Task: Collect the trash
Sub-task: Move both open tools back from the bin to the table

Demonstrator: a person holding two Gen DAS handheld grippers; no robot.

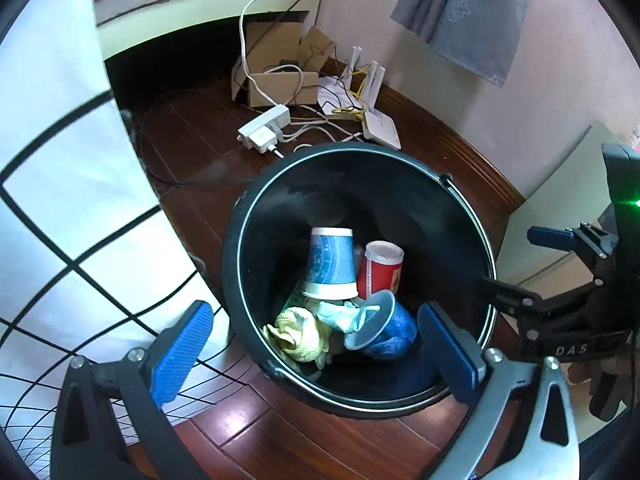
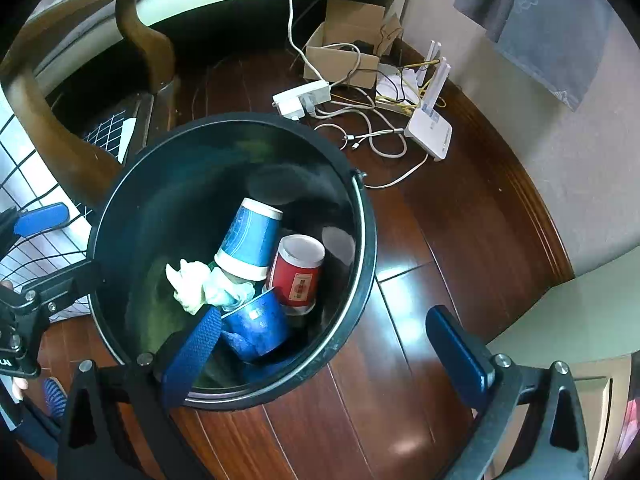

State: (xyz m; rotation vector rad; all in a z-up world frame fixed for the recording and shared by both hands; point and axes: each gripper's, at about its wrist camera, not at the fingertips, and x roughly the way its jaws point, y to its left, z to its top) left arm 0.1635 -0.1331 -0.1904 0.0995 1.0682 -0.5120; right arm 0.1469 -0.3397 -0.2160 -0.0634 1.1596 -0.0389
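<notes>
Closest to me, my left gripper [image 1: 316, 344] stands with its jaws spread wide and nothing between the blue pads; one pad hangs outside the bin's rim, the other over its mouth. My right gripper [image 2: 324, 344] is likewise wide apart and empty, its left pad over the bin's opening, its right pad out over the dark wooden floor [image 2: 420, 248].

Just beyond both sits the black trash bin [image 1: 236, 264], round, with a thin metal rim, standing on the floor. The trash lies at its bottom. I see a blue paper cup [image 1: 332, 264] upside down, leaning against a red cup [image 1: 380, 268] just beside it. In front of them lies a dark blue cup [image 1: 384, 326] on its side, its mouth towards the crumpled pale tissue [image 1: 340, 316] and a yellowish crumpled wad [image 1: 296, 332], all touching in one heap.

To my left hangs a white cloth with a black grid [image 1: 60, 200].

Farther off on the floor lie a white power strip [image 1: 266, 128], tangled cables [image 2: 372, 136], a white router [image 2: 430, 132] and an open cardboard box [image 1: 276, 76] by the wall. A grey cloth [image 1: 468, 8] hangs on that wall.
</notes>
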